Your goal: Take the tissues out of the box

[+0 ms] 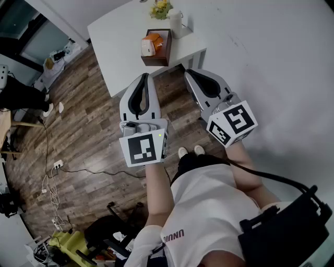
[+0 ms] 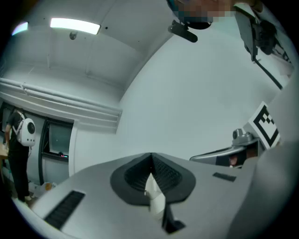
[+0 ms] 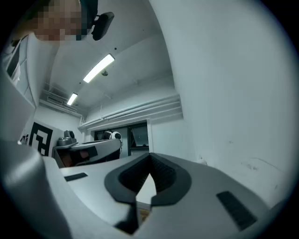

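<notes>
A brown tissue box (image 1: pixel 156 50) with an orange-and-white tissue pack (image 1: pixel 150 43) in it stands at the near edge of a small white table (image 1: pixel 117 49). My left gripper (image 1: pixel 144 78) is held up in the air short of the table, jaws shut, nothing between them. Beside it on the right, my right gripper (image 1: pixel 189 73) is also shut and empty. In the left gripper view the jaws (image 2: pixel 151 155) meet against a white wall. The right gripper view shows the same closed tips (image 3: pixel 150 156) aimed at wall and ceiling. Neither gripper touches the box.
A white jug (image 1: pixel 176 22) and yellow flowers (image 1: pixel 160 9) stand behind the box. A white wall (image 1: pixel 276 62) runs along the right. Wooden floor (image 1: pixel 88 135) lies below, with cables (image 1: pixel 55 169) and clutter at the left. The person's shoes (image 1: pixel 190 151) show under the grippers.
</notes>
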